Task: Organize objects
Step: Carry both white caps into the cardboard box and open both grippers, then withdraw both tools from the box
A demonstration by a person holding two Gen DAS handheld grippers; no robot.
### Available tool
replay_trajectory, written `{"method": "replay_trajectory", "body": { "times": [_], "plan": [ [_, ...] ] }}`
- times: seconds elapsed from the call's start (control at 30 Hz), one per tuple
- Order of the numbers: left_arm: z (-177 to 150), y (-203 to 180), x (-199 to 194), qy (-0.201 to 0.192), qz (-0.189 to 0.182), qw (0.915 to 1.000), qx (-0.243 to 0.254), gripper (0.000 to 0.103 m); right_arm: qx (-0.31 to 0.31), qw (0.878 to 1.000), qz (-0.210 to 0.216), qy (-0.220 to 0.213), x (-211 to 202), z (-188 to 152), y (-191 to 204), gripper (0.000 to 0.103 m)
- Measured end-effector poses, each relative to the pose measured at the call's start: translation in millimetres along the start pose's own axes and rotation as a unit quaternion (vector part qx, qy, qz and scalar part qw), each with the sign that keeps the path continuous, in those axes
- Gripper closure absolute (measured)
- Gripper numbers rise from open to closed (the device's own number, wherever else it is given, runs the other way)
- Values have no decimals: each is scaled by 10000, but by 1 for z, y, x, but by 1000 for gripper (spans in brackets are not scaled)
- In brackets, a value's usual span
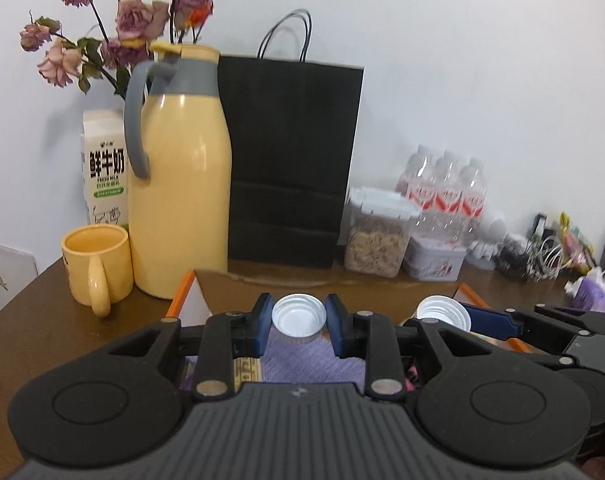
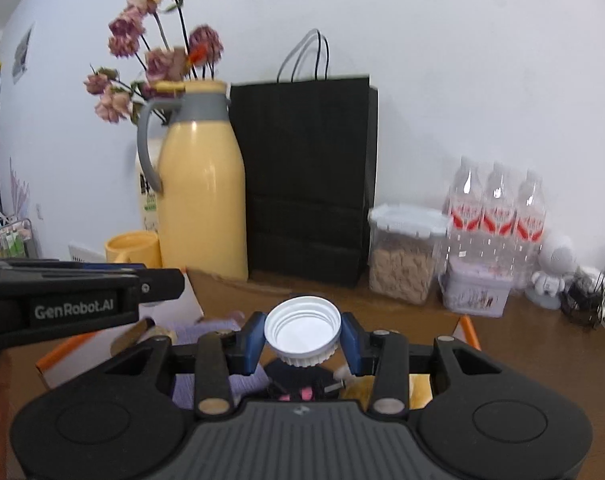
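A brown table (image 1: 30, 320) against a white wall. The left gripper (image 1: 298, 316) pinches a small white cap (image 1: 299, 315), open side up, between partly closed jaws; the right gripper (image 2: 302, 334) likewise clamps a larger white lid (image 2: 302, 330). Just below both lies an open cardboard box (image 1: 302, 284) with purple cloth inside. Beyond stand a yellow jug (image 1: 182, 184), mug (image 1: 96, 264) and black bag (image 1: 290, 160). Seemingly a carrying step; next, each needs a chosen spot and gentle release.

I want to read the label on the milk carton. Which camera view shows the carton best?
The left wrist view: the milk carton faces the camera, its front print visible left of the yellow jug. In the right wrist view the jug hides almost all of it; only a narrow blurred strip shows.
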State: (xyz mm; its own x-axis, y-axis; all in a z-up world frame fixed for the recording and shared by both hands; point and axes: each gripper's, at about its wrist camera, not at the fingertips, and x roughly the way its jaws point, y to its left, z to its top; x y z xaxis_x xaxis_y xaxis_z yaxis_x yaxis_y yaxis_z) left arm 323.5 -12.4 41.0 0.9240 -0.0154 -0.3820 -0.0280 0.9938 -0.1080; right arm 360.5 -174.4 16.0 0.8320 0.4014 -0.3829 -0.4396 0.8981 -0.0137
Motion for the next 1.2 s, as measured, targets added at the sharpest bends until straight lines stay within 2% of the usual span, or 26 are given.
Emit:
{"method": "replay_trajectory", "body": {
  "times": [0.07, 0.1, 0.13, 0.17, 0.2, 0.23, 0.27, 0.3, 0.37, 0.53, 0.73, 0.87, 1.1, 1.2],
  "plan": [
    [-3, -1, 3, 69, 79, 9999, 69, 71, -19, 9999, 23, 117, 4, -6, -1, 64],
    [-5, -2, 3, 84, 117, 9998, 100, 63, -25, 9999, 31, 155, 4, -8, -1, 64],
    [-6, -1, 2, 76, 152, 9998, 130, 51, -27, 9998, 20, 179, 4, -10, -1, 57],
    [-6, -1, 1, 35, 204, 9997, 150, 43, -15, 9998, -25, 214, 4, -11, -2, 41],
    [-6, 0, -1, -8, 266, 9995, 157, 24, 7, 9997, -83, 213, 2, -12, -3, 32],
    [-6, 1, -3, -80, 339, 9993, 158, 9, 20, 9997, -124, 188, 0, -12, -4, 17],
    [-5, 2, -5, -147, 399, 9990, 163, 3, 34, 9997, -157, 159, -2, -12, -5, 10],
    [-4, 2, -6, -215, 444, 9986, 171, 0, 60, 9997, -178, 140, -4, -12, -5, 9],
    [-3, 4, -9, -267, 481, 9984, 158, 0, 147, 9996, -196, 132, -6, -11, -8, 0],
    [-3, 6, -11, -226, 512, 9983, 160, 0, 176, 9996, -185, 109, -9, -10, -7, 0],
    [-3, 5, -31, -398, 465, 9980, 135, 0, 192, 9997, -157, 29, -24, -5, -5, 0],
    [-8, 7, -54, -551, 401, 9976, 133, 0, 93, 9998, -141, -112, -47, -4, 1, 0],
    [-22, 19, -91, -556, 417, 9973, 243, 0, 61, 9997, -177, -133, -89, -14, 8, 0],
    [-31, 26, -104, -422, 437, 9978, 275, 0, 122, 9996, -232, -90, -107, -23, 10, 0]
  ]
}}
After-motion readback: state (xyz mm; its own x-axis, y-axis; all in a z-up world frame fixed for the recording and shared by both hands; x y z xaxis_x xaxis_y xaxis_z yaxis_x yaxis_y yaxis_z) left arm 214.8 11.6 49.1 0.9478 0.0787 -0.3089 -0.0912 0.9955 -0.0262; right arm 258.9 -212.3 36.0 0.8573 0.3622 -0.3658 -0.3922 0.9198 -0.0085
